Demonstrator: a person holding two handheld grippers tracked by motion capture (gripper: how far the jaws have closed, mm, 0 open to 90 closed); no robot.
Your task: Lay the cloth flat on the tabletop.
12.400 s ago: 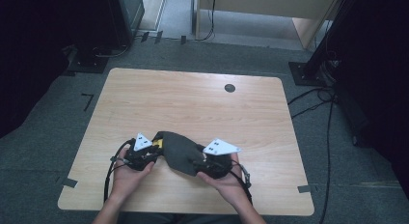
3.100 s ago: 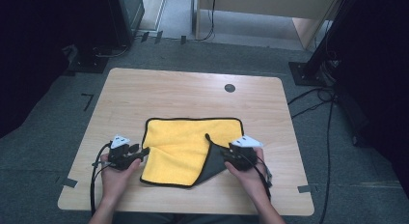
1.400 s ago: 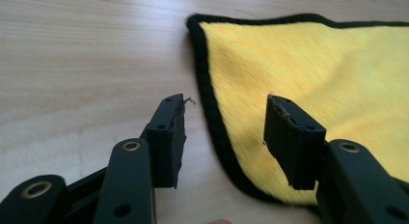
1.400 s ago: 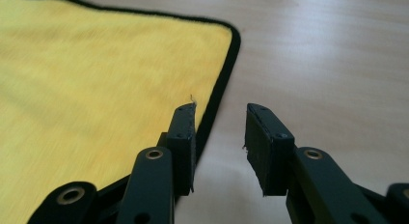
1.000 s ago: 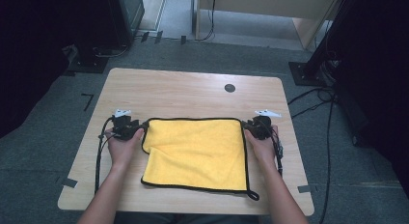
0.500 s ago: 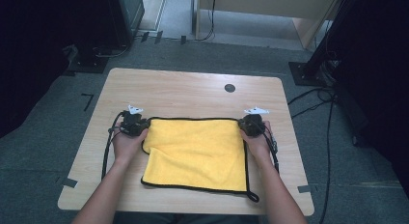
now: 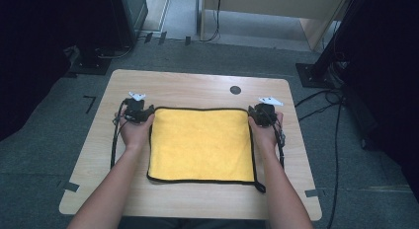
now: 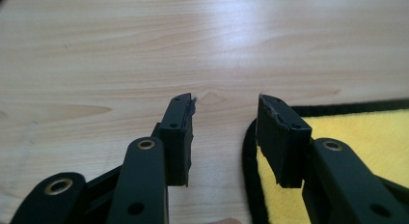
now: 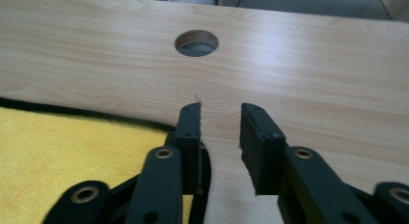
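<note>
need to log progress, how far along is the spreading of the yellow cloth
Done: the yellow square microfibre cloth with black edging lies flat and fully spread on the light wooden table.

In hand: the left gripper and right gripper sit at its two far corners. Their jaws have just been opening, with nothing pinched between them in either gripper view.

Left: probably just drawing the hands clear; a small tab at the near right corner sticks out.

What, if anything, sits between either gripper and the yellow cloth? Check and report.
Nothing visible does. The yellow cloth lies flat on the table. The left gripper and right gripper are at its two far corners, jaws just reopened with only bare wood between them.
</note>
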